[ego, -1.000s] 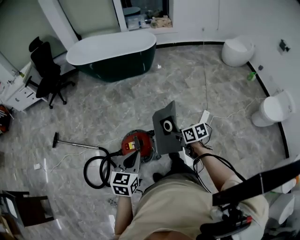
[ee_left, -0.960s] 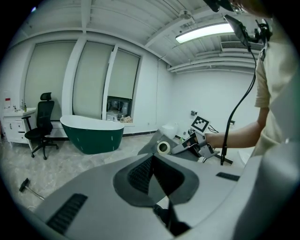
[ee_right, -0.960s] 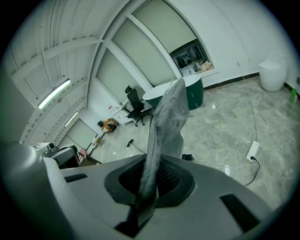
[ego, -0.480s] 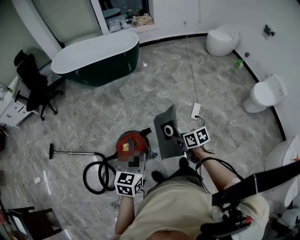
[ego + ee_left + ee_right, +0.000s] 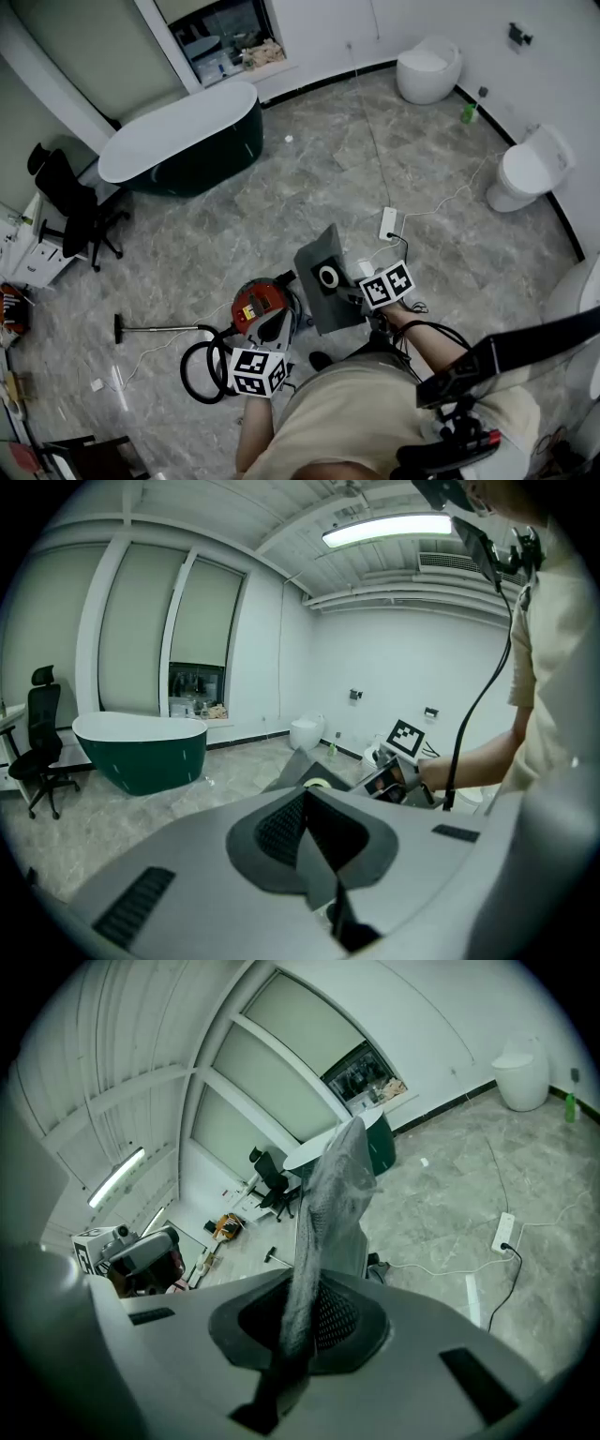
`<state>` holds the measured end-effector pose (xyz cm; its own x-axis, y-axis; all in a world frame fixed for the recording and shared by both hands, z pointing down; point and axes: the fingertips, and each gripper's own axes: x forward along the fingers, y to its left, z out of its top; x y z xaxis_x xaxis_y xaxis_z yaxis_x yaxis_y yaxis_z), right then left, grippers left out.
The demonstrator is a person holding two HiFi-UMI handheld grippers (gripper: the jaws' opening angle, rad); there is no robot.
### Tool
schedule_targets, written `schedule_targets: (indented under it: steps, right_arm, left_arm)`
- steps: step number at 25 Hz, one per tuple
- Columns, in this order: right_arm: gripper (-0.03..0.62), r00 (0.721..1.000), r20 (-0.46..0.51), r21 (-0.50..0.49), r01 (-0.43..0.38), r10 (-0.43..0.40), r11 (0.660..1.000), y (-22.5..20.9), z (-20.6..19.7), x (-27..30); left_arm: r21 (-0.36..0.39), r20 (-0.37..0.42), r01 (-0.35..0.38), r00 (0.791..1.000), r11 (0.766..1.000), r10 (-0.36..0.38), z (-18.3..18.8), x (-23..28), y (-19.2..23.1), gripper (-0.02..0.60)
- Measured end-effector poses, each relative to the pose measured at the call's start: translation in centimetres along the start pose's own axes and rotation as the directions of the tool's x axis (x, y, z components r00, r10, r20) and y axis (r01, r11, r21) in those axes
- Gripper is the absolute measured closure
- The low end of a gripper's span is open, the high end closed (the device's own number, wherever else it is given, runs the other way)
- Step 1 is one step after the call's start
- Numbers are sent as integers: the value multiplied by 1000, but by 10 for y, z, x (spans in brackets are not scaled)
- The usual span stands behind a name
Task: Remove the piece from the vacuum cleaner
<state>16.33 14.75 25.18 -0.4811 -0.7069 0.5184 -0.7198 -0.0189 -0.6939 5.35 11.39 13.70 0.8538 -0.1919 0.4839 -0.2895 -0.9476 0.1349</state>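
The red vacuum cleaner [image 5: 257, 302] sits on the floor in front of the person. My right gripper [image 5: 354, 291] is shut on a flat grey piece [image 5: 322, 277] with a white ring, held up to the right of the vacuum. That piece [image 5: 330, 1206] rises from between the jaws in the right gripper view. It also shows in the left gripper view as the grey piece [image 5: 292, 772], ahead of my left gripper [image 5: 323, 860]. My left gripper [image 5: 271, 330] is shut on nothing, just over the near side of the vacuum.
The black hose [image 5: 201, 368] and wand [image 5: 159, 328] lie left of the vacuum. A power strip [image 5: 388, 222] with its cable lies ahead on the floor. A green bathtub [image 5: 178, 141], an office chair [image 5: 70, 211] and two toilets [image 5: 427, 66] [image 5: 525, 173] stand around the room.
The head view has swung, so the room has shifted in the picture. The right gripper still holds the grey piece beside the vacuum. The left gripper stays over the vacuum.
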Motion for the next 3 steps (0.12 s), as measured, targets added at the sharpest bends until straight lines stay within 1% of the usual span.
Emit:
schedule_targets:
  steps: [3]
  right_arm:
    - [572, 1000, 0, 15, -5, 5, 1000, -18, -6, -30]
  left_arm:
    - [14, 10, 16, 1000, 1000, -16, 15, 22, -31, 578]
